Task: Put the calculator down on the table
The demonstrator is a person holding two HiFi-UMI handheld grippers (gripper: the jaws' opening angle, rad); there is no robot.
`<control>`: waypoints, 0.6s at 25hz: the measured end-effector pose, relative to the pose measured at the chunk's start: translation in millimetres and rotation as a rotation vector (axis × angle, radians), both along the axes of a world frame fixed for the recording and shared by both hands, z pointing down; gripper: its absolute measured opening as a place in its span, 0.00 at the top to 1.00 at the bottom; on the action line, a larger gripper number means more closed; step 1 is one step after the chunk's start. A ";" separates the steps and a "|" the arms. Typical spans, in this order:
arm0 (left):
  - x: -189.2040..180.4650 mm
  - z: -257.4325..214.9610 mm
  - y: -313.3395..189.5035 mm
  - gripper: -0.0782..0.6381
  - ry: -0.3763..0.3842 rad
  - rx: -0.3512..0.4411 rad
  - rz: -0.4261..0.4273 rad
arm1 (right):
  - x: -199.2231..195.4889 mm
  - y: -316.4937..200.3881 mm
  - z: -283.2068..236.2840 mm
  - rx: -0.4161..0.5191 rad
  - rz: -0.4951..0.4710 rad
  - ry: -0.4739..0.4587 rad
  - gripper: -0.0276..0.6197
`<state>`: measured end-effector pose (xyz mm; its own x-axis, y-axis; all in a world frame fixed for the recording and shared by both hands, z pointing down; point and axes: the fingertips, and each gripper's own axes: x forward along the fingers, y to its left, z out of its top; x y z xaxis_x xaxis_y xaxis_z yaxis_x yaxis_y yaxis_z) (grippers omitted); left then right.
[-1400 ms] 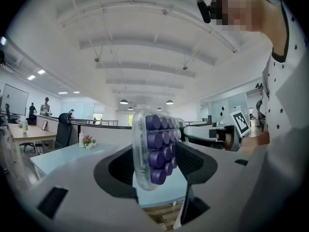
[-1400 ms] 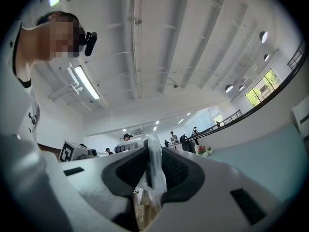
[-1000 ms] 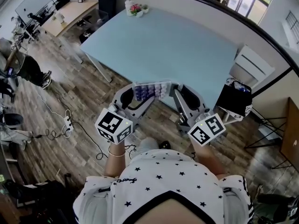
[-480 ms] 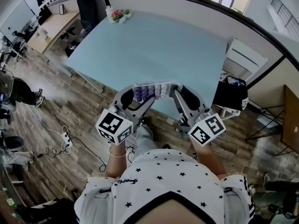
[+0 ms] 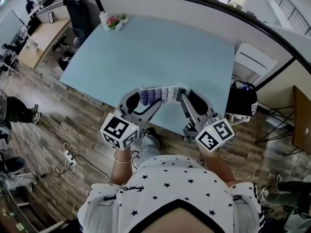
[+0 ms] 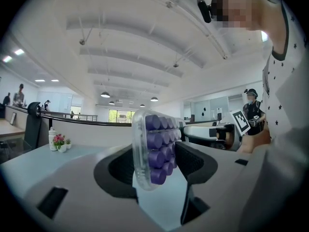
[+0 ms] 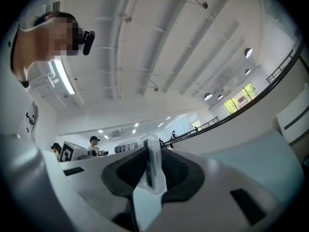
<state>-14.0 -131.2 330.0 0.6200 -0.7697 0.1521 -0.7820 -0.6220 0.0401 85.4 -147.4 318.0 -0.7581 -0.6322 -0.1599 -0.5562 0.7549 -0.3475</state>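
Note:
The calculator (image 5: 158,94), clear-cased with purple keys, hangs level between my two grippers above the near edge of the light blue table (image 5: 160,47). My left gripper (image 5: 144,100) is shut on its left end, my right gripper (image 5: 178,97) on its right end. In the left gripper view the calculator (image 6: 154,149) stands between the black pads of the left gripper (image 6: 154,164), its keys turned to the right. The right gripper view shows the calculator (image 7: 153,170) edge-on, pinched between the pads of the right gripper (image 7: 153,175).
A small flower pot (image 5: 114,21) stands at the table's far left corner, with a black chair (image 5: 80,8) behind it. A black bag (image 5: 241,101) and a white cabinet (image 5: 257,59) stand right of the table. Cables and a power strip (image 5: 68,157) lie on the wood floor at the left.
The person has walked toward the table. Its near edge, earlier ahead of the grippers, now lies under the calculator. Both grippers keep the same hold.

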 end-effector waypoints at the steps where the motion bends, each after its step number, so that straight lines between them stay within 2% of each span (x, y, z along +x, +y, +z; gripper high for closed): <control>1: -4.6 1.7 -6.4 0.52 0.000 -0.004 0.002 | -4.6 -6.2 1.7 -0.005 0.003 0.002 0.84; 10: -63.8 9.3 -69.6 0.52 0.027 -0.041 0.022 | -64.1 -68.0 6.9 -0.042 0.023 0.028 0.84; 15: -82.5 15.7 -89.7 0.52 0.034 -0.060 0.037 | -83.0 -87.0 11.9 -0.057 0.033 0.046 0.84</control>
